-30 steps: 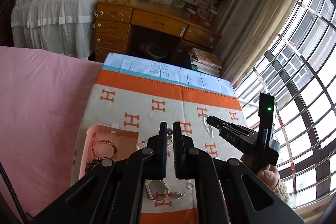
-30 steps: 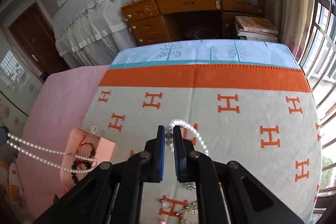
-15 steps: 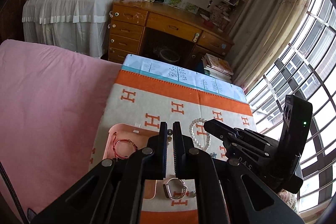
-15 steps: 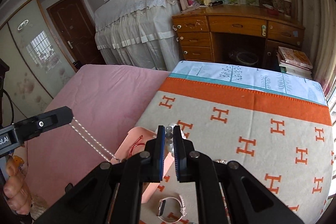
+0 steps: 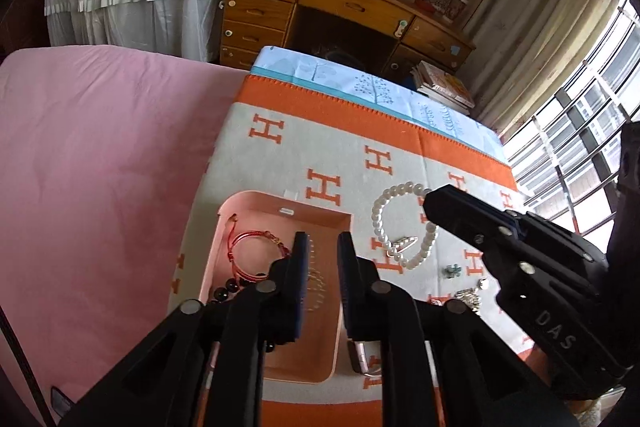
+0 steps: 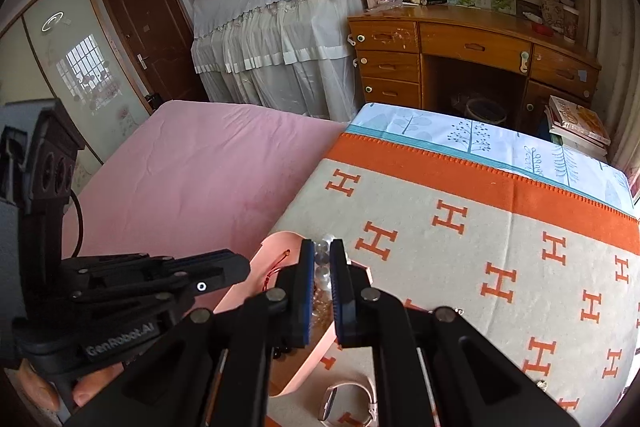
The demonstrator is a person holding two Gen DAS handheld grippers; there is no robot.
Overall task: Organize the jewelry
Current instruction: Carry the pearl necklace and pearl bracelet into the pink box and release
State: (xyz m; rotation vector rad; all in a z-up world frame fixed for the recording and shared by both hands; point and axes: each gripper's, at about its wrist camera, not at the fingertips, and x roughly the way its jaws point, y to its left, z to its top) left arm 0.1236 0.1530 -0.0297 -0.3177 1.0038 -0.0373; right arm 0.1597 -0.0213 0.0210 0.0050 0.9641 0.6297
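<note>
The left gripper [image 5: 322, 259], jaws opening over the pink tray [image 5: 240, 201], has let the pearl strand [image 5: 316, 281] drop inside; spread fully before lifting so no bead snags. The right gripper [image 6: 320, 287] is clenched on clear beads [image 6: 322, 261] above the tray's right wall; best released lower, farther left. A second ago the strand hung taut between both grippers.

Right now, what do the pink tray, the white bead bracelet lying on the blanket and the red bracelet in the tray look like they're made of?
Pink tray: likely matte plastic, with smooth walls and rounded corners.
White bead bracelet: glossy round beads that look like pearl, possibly imitation, with a small silvery metal charm.
Red bracelet: thin red cord or thread in loops, with a trailing end and small gold-coloured bits.
</note>
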